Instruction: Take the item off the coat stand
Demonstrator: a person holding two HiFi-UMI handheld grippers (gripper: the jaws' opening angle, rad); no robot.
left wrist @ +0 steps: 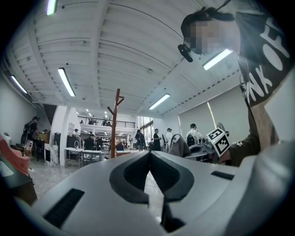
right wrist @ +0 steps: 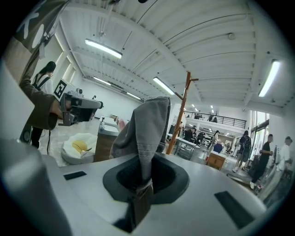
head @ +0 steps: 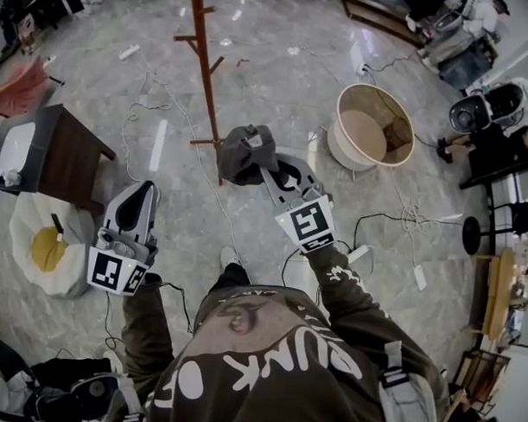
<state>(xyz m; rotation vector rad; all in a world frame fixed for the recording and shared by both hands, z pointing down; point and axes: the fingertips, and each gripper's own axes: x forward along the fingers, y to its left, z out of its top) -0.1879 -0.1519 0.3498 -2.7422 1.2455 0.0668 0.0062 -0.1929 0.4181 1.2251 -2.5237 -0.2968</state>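
My right gripper [head: 265, 169] is shut on a grey fabric item [head: 243, 151], which hangs bunched from its jaws above the floor. Seen from the right gripper view, the grey item [right wrist: 146, 131] rises out of the closed jaws of the right gripper [right wrist: 141, 184], a strip of it pinched between the pads. The brown wooden coat stand [head: 201, 69] stands just beyond the item, apart from it, with bare pegs; the coat stand [right wrist: 180, 115] also appears behind the cloth. My left gripper [head: 145, 191] is off to the left, shut and empty; its jaws meet in the left gripper view [left wrist: 149, 161].
A round tan tub [head: 373, 127] sits on the floor to the right. A dark wooden table [head: 65, 156] and a white cushion with a yellow thing [head: 47, 246] are at the left. Cables [head: 176, 116] and a power strip [head: 420, 277] lie across the marble floor.
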